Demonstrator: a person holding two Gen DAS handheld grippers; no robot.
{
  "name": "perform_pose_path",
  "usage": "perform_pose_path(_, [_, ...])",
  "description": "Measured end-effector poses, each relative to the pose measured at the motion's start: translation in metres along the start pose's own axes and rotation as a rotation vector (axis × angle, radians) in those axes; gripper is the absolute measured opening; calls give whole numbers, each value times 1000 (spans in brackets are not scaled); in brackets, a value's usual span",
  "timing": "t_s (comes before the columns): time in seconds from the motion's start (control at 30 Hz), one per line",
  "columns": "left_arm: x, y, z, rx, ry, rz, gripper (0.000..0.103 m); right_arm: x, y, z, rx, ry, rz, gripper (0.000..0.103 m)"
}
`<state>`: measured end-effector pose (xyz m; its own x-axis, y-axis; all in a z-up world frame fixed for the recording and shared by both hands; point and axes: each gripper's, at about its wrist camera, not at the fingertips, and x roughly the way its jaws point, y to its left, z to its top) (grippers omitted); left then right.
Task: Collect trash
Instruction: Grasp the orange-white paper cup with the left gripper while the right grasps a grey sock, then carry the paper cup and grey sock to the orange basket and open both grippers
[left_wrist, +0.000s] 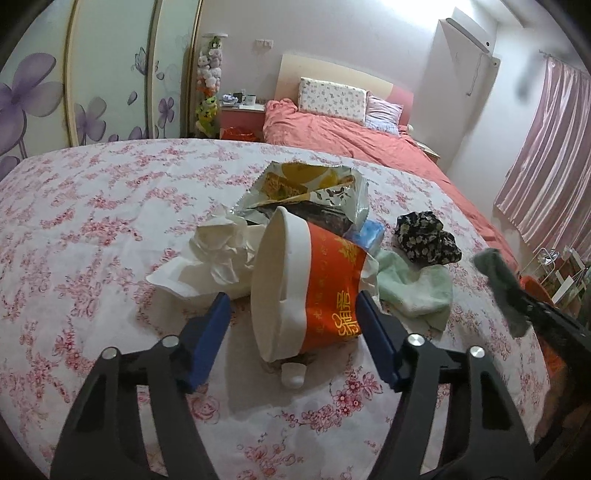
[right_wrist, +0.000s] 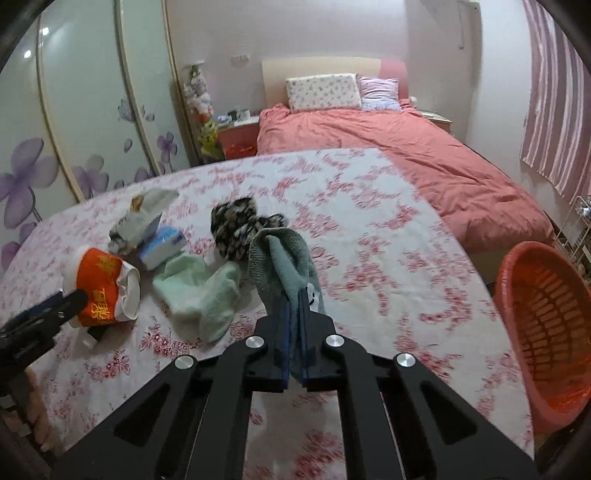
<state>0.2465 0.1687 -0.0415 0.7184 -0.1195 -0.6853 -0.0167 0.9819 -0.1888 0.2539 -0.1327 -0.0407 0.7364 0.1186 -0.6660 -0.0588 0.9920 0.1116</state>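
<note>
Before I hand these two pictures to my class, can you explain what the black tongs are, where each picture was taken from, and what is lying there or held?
A person holds one pair of tongs in each hand, with a camera on each looking along its fingers. The left tongs stand open around a tipped orange paper cup; no pad presses it. The right tongs are shut on a grey-green cloth. On the flowered sheet also lie crumpled tissue, a snack wrapper, a pale green cloth and dark flowered fabric. An orange basket waits at the right.

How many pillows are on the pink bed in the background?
2: a floral pillow against the headboard, and a striped pillow beside it on its right, partly behind it. The duvet could hide others.
</note>
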Motion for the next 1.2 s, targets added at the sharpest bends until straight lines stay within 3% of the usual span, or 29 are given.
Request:
perform_pose_path(0.1, [4, -1, 0, -8, 9, -5, 56, -4, -7, 1, 11, -6, -12, 4])
perform_pose_path(0.17, [7, -2, 1, -9, 20, -13, 43, -4, -11, 0, 14, -5, -18, 4])
perform_pose_path(0.5, [4, -19, -1, 19, 6, -63, 21, -7, -28, -12, 46, 13, -37, 4])
perform_pose_path(0.63, [-8, -27, 2, 32, -35, -99, 5, -12, -35, -14, 56, 7, -40, 4])
perform_pose_path(1.2, [-37, -59, 5, 64, -80, -162, 4, -40, -61, -19, 99, -50, -51, 4])
